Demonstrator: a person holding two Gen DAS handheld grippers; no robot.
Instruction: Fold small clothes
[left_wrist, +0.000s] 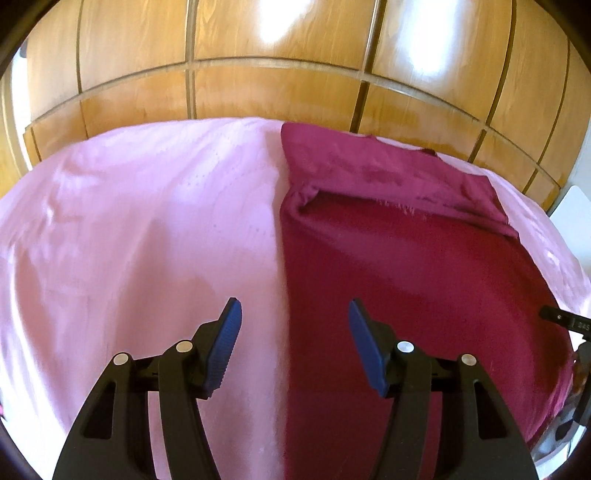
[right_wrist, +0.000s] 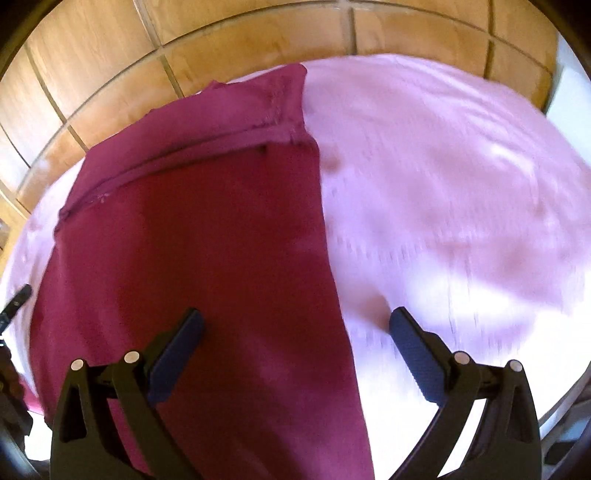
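The left tool (left_wrist: 295, 321) is spread wide, with nothing between its two blue pads (left_wrist: 226, 349). It hangs above the left straight edge of the garment (left_wrist: 424, 280): one finger over the pink sheet (left_wrist: 147, 221), the other over the dark red cloth.

The right tool (right_wrist: 295, 332) is likewise spread and holds nothing. Its left finger lies over the garment (right_wrist: 207, 240) and its right finger over the pink sheet (right_wrist: 461, 184), so it straddles the garment's right straight edge. Whether either tool touches the cloth cannot be told.

The garment is a dark red (maroon) piece laid flat on the sheet, with both long sides folded in to straight edges. At its far end a band of cloth lies across the body, with a seam or hem line along it. A small pale embroidered or printed mark (left_wrist: 410, 210) sits on that line; it is too small to read. In the left wrist view the garment occupies the right half of the sheet; in the right wrist view it occupies the left half.

A black part of the right tool enters the left wrist view at the right edge and carries pale characters (left_wrist: 583, 325), too small and partly cut off to read with certainty. No other writing or label is visible.

Behind the sheet stands a wooden panelled wall (left_wrist: 277, 85) with dark grooves and bright reflections. The right wrist view is motion-blurred, chiefly on the sheet.
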